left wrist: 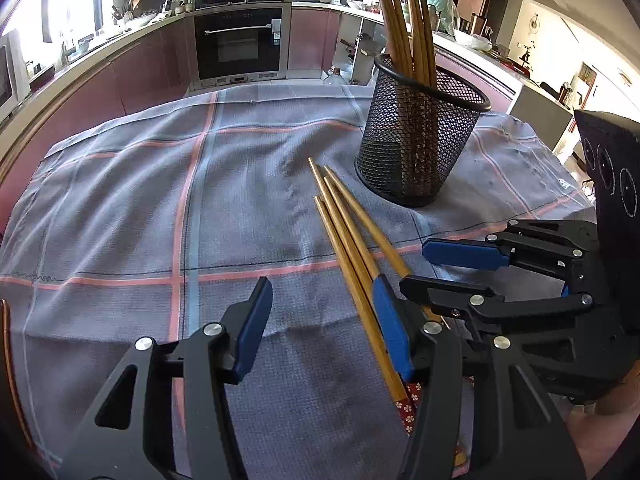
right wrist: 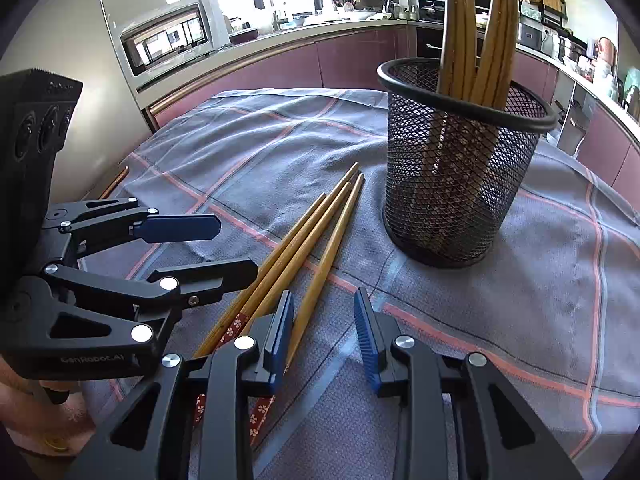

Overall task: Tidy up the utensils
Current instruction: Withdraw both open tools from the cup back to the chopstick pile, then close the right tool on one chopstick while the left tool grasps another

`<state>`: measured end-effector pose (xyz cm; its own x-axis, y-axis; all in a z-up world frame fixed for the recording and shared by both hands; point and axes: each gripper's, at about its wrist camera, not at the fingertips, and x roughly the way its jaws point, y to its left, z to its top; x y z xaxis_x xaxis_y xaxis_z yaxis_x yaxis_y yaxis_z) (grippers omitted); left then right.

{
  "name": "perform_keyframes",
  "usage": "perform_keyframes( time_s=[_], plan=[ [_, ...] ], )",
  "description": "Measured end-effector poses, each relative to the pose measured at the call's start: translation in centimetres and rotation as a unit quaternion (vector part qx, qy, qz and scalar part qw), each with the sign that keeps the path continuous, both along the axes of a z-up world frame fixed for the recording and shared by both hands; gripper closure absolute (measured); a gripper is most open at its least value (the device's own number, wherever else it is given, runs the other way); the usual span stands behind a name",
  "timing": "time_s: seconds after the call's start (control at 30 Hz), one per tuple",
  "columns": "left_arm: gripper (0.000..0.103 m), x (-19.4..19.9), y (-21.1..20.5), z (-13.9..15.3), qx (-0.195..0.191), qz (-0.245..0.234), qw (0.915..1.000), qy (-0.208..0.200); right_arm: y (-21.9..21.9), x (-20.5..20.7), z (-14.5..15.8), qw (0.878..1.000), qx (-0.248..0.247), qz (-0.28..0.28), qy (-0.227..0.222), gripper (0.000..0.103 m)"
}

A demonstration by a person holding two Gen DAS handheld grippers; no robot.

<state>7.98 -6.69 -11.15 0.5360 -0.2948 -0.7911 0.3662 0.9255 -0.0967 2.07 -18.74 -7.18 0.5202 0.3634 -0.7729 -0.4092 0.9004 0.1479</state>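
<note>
Your left gripper [left wrist: 324,328] and right gripper [right wrist: 324,336], both unclenched and empty, flank loose chopsticks [left wrist: 352,240] near the mesh holder [left wrist: 420,136], ready to gather them.

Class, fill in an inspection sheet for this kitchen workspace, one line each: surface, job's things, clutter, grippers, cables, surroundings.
Surface: table under a grey checked cloth, wrinkled.
Job's things: four loose chopsticks lie side by side on the cloth, tips toward the black mesh holder, which stands upright with more chopsticks in it.
Clutter: nothing seen on the cloth.
Grippers: left gripper open, nothing between its pads, its right finger over the loose chopsticks; right gripper open, one chopstick passing by its left pad, not clamped.
Cables: nothing seen.
Surroundings: built-in oven, microwave, crowded counters, bright window.
</note>
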Motion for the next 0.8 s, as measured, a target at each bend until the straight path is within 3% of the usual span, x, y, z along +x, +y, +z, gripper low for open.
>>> perform_keyframes(
  time_s=[0.33, 0.5, 0.67, 0.8],
  plan=[
    [0.050, 0.43, 0.02, -0.93, 0.001, -0.003, 1.0000, 0.009, -0.14, -0.05, 0.02, 1.000, 0.003, 0.001, -0.001, 0.074],
    [0.055, 0.34, -0.08, -0.84, 0.015, -0.004, 0.9999, 0.005, -0.14, -0.09, 0.05, 1.000, 0.004, 0.001, 0.000, 0.074],
    [0.072, 0.55, -0.01, -0.60, 0.018, -0.007, 0.9998, 0.007, -0.16, 0.02, 0.06, 1.000, 0.003, 0.002, -0.001, 0.074],
    [0.079, 0.87, 0.43, -0.58, 0.004, -0.007, 0.9999, 0.015, 0.01, 0.37, 0.08, 1.000, 0.003, 0.000, -0.002, 0.074]
  ],
)
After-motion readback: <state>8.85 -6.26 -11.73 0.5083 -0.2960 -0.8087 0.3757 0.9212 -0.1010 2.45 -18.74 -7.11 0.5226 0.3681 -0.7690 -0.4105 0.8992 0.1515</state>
